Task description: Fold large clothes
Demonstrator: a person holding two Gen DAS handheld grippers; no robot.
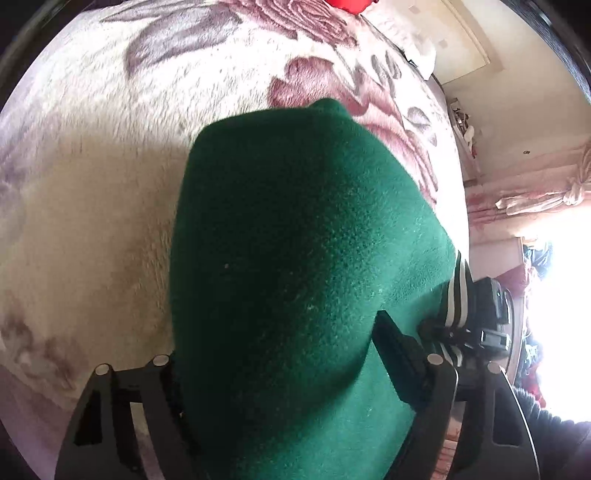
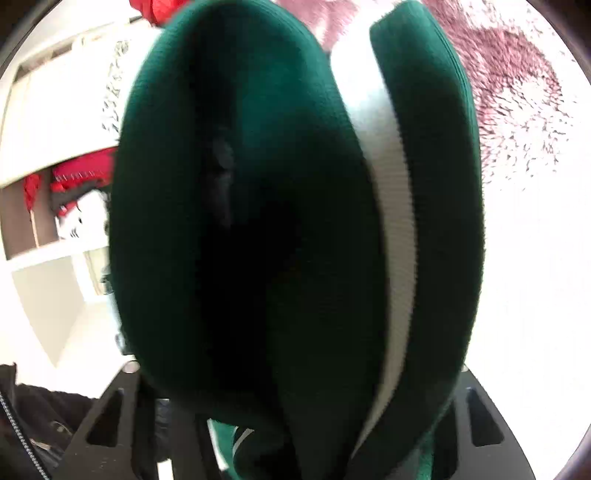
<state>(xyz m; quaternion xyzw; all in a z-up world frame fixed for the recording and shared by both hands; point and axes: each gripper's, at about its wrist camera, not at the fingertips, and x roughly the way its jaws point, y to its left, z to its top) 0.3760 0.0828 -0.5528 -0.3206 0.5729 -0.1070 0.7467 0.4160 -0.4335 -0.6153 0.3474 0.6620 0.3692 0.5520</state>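
A dark green fleece garment (image 1: 303, 240) bulges up between the fingers of my left gripper (image 1: 273, 339) and covers most of the left wrist view. The jaws are shut on it; the right finger (image 1: 402, 354) dents the cloth. A green-and-white striped hem (image 1: 456, 295) runs off at the right edge. In the right wrist view the same garment (image 2: 258, 221), folded over with a white stripe (image 2: 395, 184) along its ribbed band, stands between the fingers of my right gripper (image 2: 295, 369), which is shut on it. The cloth hides both fingertips there.
Under the garment lies a plush cream blanket (image 1: 92, 203) with pink flowers. A red item (image 1: 347, 5) sits at its far end. White shelves holding red clothes (image 2: 77, 181) stand at the left. A pink curtain (image 1: 535, 192) and a bright window are at the right. A person's dark jacket (image 2: 33, 424) is close by.
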